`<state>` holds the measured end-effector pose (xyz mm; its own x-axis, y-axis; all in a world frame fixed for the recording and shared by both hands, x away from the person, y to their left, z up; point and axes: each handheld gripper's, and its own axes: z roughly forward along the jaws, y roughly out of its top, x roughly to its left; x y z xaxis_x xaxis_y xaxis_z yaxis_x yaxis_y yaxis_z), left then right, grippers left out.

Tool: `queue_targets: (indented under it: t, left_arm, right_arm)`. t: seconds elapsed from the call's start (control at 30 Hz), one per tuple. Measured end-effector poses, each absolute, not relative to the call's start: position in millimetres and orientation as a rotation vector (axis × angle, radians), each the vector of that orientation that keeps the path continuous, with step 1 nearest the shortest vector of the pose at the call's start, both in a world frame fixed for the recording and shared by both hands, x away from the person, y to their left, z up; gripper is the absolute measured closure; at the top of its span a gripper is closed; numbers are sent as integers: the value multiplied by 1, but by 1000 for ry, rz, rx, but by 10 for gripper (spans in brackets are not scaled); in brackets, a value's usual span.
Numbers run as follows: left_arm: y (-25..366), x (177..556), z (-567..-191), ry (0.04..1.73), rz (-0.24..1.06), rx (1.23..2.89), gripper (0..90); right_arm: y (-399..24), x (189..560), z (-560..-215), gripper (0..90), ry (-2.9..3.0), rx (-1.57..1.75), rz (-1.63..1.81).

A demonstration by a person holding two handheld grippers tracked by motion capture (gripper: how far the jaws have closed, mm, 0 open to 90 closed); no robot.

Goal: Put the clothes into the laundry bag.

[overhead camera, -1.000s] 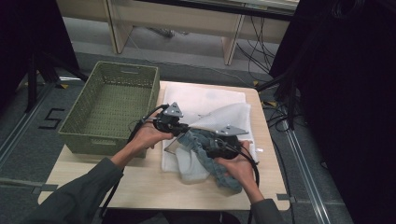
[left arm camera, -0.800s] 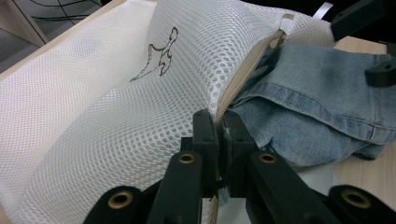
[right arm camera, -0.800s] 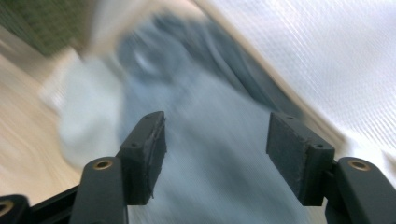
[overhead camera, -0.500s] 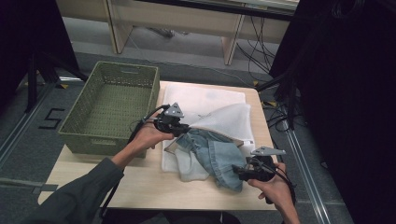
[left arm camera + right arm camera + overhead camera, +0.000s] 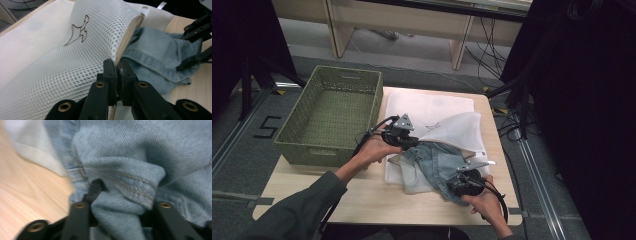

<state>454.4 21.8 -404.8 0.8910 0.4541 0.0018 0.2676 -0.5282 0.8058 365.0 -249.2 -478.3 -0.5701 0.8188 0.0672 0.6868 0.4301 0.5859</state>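
jeans [image 5: 439, 162] need a push into the mesh bag [image 5: 447, 127]: left hand-held gripper [image 5: 117, 72] clenched on its rim, right hand-held gripper [image 5: 120, 195] just closing on denim.

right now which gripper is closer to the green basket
Left. The left gripper sits just off the right wall of the green basket, shut on the edge of the mesh bag. The right gripper is at the table's near right, in the denim.

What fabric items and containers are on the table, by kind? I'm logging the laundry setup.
White mesh laundry bag: 1
Blue denim garment: 1
Green woven basket: 1
Total: 3
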Motion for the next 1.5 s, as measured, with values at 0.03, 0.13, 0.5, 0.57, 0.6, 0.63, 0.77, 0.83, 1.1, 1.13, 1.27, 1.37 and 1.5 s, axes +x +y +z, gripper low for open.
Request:
queue_targets:
  t: [0.03, 0.13, 0.5, 0.57, 0.6, 0.63, 0.77, 0.83, 1.1, 1.13, 1.27, 1.37, 1.5]
  left_arm:
    - [22, 454, -405, 517, 264, 2156, 852]
    - [18, 450, -402, 478, 268, 2174, 852]
    - [30, 454, -396, 523, 284, 2151, 852]
    - [31, 455, -398, 514, 288, 2158, 852]
    - [32, 456, -399, 524, 277, 2154, 850]
    - [32, 456, -399, 524, 277, 2154, 848]
    - [33, 457, -400, 540, 279, 2150, 844]
    - [35, 459, -399, 515, 290, 2167, 843]
    - [38, 461, -399, 540, 285, 2152, 837]
    - [38, 460, -399, 552, 280, 2148, 837]
    - [38, 460, -399, 542, 286, 2153, 837]
    - [37, 460, -399, 545, 284, 2149, 836]
    - [37, 460, -399, 538, 289, 2161, 835]
  right_arm:
    - [-249, 365, -478, 662, 2456, 1317, 845]
    - [-239, 369, -466, 718, 2443, 1285, 893]
    - [-204, 439, -441, 732, 2303, 1292, 978]
    - [-202, 445, -452, 729, 2293, 1347, 941]
    - [-205, 455, -479, 720, 2322, 1369, 869]
    - [-205, 455, -479, 720, 2322, 1369, 869]
    - [-213, 457, -478, 620, 2280, 1426, 914]
    - [-214, 455, -476, 581, 2287, 1404, 917]
    - [-228, 420, -444, 386, 2314, 1317, 924]
    - [-236, 407, -440, 367, 2295, 1346, 910]
    - [-258, 390, -446, 335, 2282, 1403, 862]
    - [-267, 385, -453, 331, 2324, 1401, 859]
    - [-269, 382, -476, 300, 2381, 1522, 871]
